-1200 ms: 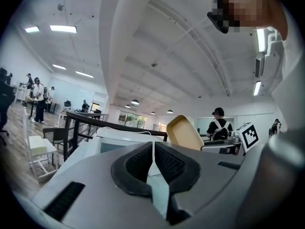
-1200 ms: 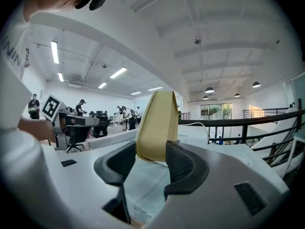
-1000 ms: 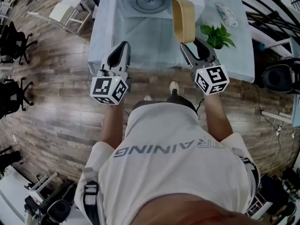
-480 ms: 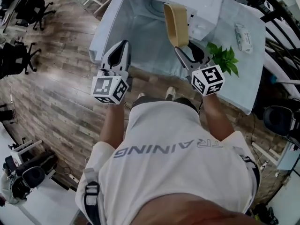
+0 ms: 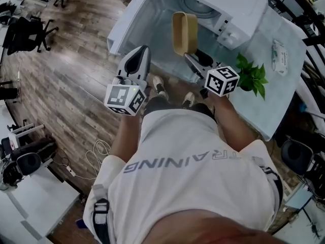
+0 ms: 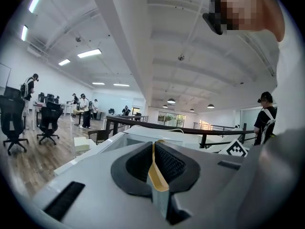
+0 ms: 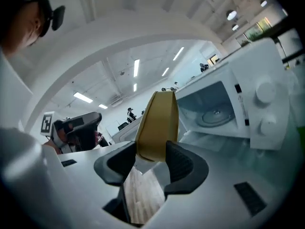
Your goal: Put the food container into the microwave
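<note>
Clamping food container (image 5: 184, 32), right tongs (image 5: 194, 56), open microwave (image 5: 223, 4) ahead, plant (image 5: 252, 75), perhaps packet (image 5: 280, 50).

The person's shirt (image 5: 193, 192) reads "TRAINING".

Wood-plank floor (image 5: 71, 80); black office chairs (image 5: 28, 32) left; white beamed ceiling (image 6: 143, 42), strip lights (image 6: 89, 53).

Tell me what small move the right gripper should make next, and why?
Probably move the right gripper forward, toward the open cavity of the microwave. Its jaws are clamped on the container, which is not yet inside, the door is open, and the turntable looks bare.
</note>
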Demonstrator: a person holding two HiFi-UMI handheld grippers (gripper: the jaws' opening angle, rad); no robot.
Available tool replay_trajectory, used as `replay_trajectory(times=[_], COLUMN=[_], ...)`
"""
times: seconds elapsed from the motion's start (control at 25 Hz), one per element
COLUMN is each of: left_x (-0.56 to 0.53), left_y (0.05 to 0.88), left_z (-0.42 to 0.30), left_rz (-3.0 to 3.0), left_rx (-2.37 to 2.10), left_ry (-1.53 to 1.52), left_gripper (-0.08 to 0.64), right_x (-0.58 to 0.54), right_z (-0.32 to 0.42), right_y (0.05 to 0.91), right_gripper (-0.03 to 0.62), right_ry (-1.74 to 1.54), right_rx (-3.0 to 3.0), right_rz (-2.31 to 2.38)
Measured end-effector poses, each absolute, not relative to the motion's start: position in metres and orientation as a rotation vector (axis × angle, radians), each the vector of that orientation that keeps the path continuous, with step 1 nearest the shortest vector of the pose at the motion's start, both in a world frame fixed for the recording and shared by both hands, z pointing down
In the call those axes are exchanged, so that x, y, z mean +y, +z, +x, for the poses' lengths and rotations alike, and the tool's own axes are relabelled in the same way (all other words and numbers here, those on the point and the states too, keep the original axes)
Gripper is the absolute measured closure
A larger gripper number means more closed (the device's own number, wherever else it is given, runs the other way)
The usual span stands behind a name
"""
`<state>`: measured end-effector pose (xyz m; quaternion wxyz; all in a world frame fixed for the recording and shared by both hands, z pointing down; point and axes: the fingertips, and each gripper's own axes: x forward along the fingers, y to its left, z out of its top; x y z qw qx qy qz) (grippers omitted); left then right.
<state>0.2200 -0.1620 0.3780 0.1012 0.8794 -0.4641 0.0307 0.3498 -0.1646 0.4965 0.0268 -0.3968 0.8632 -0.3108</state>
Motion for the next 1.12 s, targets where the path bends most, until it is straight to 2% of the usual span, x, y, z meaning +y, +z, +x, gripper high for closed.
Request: replay_trajectory(times=[0.56, 1.12], left_x=[-0.190, -0.199], left_y=[0.378, 0.382], left_z=[0.220, 0.224], left_rz=[2.642, 2.625], left_rx=[-1.285, -1.197], left_ry=[0.115, 0.106], left_gripper=[0.518, 0.518], right_x=[-0.228, -0.321], right_z=[0.333, 0.341], right_y=[0.543, 0.558], right_gripper=[0.380, 0.380], right_ry=[-1.244, -1.217], right_rx=[2.396, 2.220], right_rz=[-1.249, -1.371])
